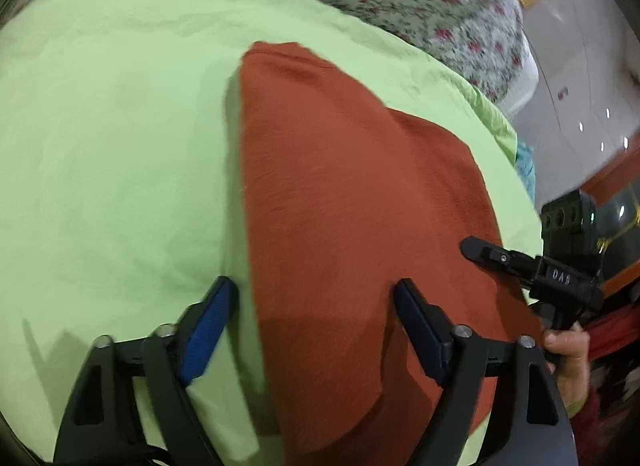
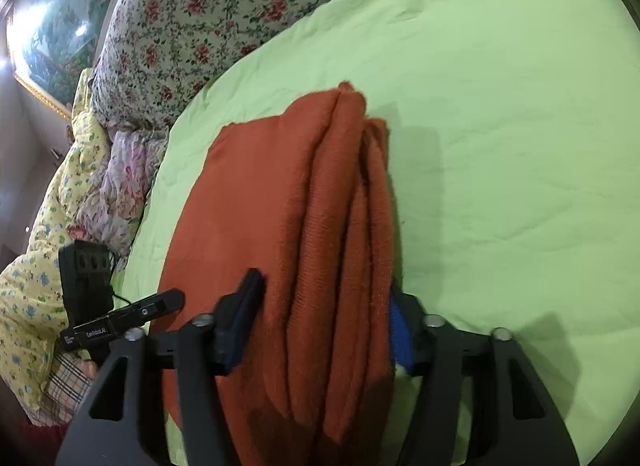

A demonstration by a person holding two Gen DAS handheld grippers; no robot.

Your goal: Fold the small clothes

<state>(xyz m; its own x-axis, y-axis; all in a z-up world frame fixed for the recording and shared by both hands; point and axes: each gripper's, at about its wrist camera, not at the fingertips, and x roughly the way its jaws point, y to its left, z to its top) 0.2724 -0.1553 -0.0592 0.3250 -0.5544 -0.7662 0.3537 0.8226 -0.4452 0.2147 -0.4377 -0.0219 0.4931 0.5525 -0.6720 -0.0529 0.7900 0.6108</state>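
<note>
A rust-orange knitted garment (image 1: 352,201) lies folded on a light green sheet (image 1: 112,145). In the right wrist view the garment (image 2: 280,225) shows several stacked folded layers along its right edge. My left gripper (image 1: 316,290) is open, its jaws straddling the garment's left edge just above it. My right gripper (image 2: 326,294) is open, its fingers on either side of the folded layers at the garment's near end. The right gripper also shows in the left wrist view (image 1: 480,250) at the garment's right edge, and the left gripper in the right wrist view (image 2: 160,302).
A floral quilt (image 2: 208,5) lies beyond the green sheet (image 2: 500,125). A yellow patterned blanket (image 2: 48,205) and a pink floral cloth (image 2: 128,169) are bunched at the left. The bed edge and a shiny floor (image 1: 580,65) are at the right of the left wrist view.
</note>
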